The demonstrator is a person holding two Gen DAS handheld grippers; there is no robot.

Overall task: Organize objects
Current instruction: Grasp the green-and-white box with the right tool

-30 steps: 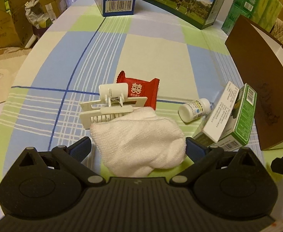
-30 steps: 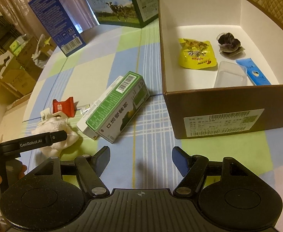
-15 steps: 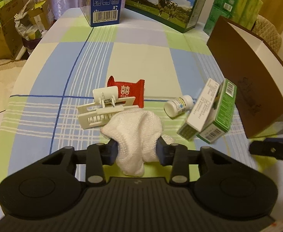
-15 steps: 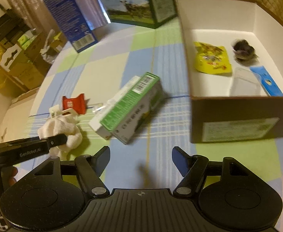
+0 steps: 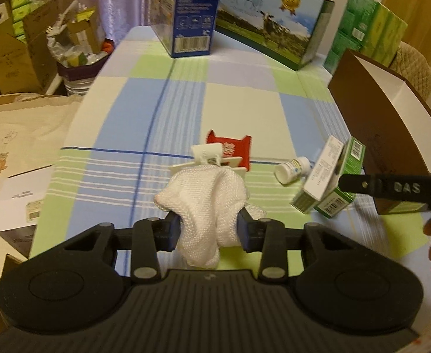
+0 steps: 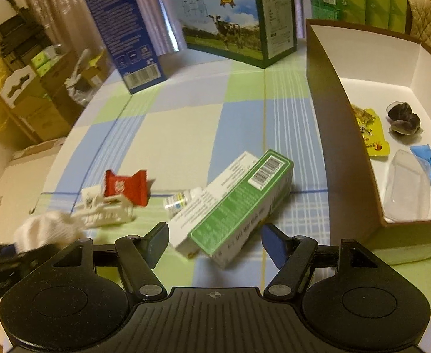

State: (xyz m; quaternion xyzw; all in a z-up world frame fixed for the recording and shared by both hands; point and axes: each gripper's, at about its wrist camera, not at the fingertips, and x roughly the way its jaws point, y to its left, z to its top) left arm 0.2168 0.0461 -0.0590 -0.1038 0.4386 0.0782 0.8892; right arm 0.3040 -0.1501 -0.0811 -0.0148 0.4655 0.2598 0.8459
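Your left hand-held gripper grips the white cloth; lift it clear, then drop it in the brown box. Your right hand-held gripper is wide apart, holding nothing.

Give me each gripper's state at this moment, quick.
Left gripper: shut on the white cloth, which bunches between its fingers.
Right gripper: open, holding nothing, the green box just beyond its fingertips.

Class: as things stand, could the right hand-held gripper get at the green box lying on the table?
Probably yes. The right hand-held gripper is open and empty, with the green box lying just ahead of its fingers and nothing between them. The box lies at an angle, so the gripper may need turning.
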